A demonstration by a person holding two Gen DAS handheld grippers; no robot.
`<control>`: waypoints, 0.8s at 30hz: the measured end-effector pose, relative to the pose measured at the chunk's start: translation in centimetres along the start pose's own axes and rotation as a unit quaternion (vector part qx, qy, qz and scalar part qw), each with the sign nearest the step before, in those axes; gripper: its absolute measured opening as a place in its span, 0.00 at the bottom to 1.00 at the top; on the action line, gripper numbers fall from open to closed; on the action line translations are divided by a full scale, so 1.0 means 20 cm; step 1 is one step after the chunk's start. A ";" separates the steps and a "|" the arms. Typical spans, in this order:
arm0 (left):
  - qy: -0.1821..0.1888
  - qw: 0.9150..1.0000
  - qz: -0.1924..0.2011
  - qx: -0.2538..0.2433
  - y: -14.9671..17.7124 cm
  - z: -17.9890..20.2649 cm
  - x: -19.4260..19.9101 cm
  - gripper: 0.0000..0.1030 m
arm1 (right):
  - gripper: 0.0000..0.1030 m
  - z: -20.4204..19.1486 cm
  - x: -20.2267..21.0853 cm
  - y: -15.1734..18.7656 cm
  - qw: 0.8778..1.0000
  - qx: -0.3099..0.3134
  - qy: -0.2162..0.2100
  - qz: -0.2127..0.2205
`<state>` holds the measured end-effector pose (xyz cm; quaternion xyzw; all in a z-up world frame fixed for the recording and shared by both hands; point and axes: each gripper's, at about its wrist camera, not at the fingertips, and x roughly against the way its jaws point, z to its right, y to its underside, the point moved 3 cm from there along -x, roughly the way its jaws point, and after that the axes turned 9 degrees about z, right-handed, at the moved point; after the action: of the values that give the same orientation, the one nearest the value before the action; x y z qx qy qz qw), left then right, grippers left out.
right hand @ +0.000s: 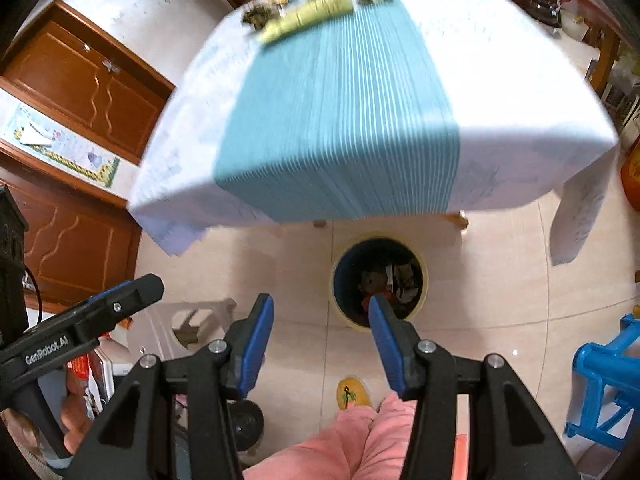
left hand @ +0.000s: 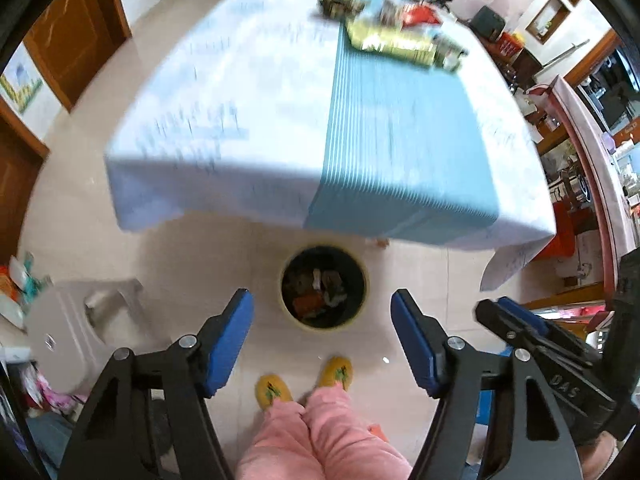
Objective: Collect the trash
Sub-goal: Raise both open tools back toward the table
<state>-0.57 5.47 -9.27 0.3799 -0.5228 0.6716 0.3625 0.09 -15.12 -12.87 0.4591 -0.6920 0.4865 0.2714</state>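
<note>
Fingers [left hand: 236, 332] spread above bin [left hand: 323, 286]; blue stool [right hand: 608, 384] (right view only).

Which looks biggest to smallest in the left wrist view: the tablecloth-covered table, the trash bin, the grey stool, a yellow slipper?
1. Table, by far the largest.
2. Grey stool and trash bin: look alike, and the stool is cut off by the left tongs, so unranked.
3. Yellow slipper, smallest.

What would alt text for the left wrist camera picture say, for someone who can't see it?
Open, empty left gripper with blue pads hangs above a round yellow-rimmed trash bin on the tiled floor, already holding scraps. Beyond it stands a table with a white cloth and teal striped runner, with blurred wrappers at its far end; pink trousers and yellow slippers show below.
</note>
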 end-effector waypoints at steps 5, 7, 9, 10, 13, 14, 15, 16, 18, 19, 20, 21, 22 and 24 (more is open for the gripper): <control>-0.003 0.998 0.056 -0.010 -0.24 0.05 0.27 0.68 | 0.48 -0.02 0.24 -0.19 0.998 0.006 -0.004 0.063; -0.008 0.996 0.083 -0.006 -0.35 0.07 0.38 0.68 | 0.48 -0.01 0.32 -0.27 0.997 0.008 -0.009 0.083; -0.011 0.995 0.103 -0.005 -0.44 0.08 0.46 0.68 | 0.48 -0.01 0.39 -0.37 0.994 0.012 -0.012 0.105; -0.011 0.993 0.114 -0.006 -0.49 0.09 0.50 0.68 | 0.48 -0.02 0.42 -0.41 0.993 0.016 -0.013 0.116; -0.025 0.991 0.131 -0.016 -0.61 0.12 0.55 0.68 | 0.48 -0.02 0.48 -0.54 0.989 0.027 -0.012 0.145; -0.033 0.990 0.134 -0.020 -0.65 0.13 0.55 0.68 | 0.48 -0.01 0.49 -0.58 0.988 0.029 -0.011 0.151; -0.044 0.989 0.136 -0.022 -0.69 0.14 0.55 0.68 | 0.48 0.00 0.49 -0.62 0.987 0.029 -0.010 0.155; -0.047 0.989 0.138 -0.021 -0.71 0.14 0.55 0.68 | 0.48 0.01 0.49 -0.65 0.987 0.027 -0.010 0.158; -0.049 0.989 0.142 -0.013 -0.79 0.14 0.53 0.68 | 0.48 0.03 0.48 -0.73 0.986 0.028 -0.012 0.164; -0.049 0.989 0.142 -0.011 -0.83 0.13 0.51 0.68 | 0.48 0.03 0.47 -0.77 0.986 0.032 -0.009 0.166; -0.048 0.989 0.141 -0.009 -0.85 0.13 0.50 0.68 | 0.48 0.03 0.45 -0.81 0.985 0.039 -0.004 0.166; -0.047 0.989 0.139 -0.007 -0.89 0.13 0.47 0.68 | 0.48 0.04 0.43 -0.85 0.985 0.044 -0.001 0.165; -0.045 0.990 0.136 -0.006 -0.94 0.13 0.44 0.68 | 0.48 0.04 0.40 -0.88 0.985 0.048 0.005 0.164; -0.038 0.991 0.130 -0.010 -1.02 0.12 0.36 0.68 | 0.48 0.06 0.33 -0.96 0.986 0.048 0.016 0.157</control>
<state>14.52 7.61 6.31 0.3305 -0.5875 0.6929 0.2560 14.72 -20.68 0.22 0.3494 -0.7270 0.5629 0.1802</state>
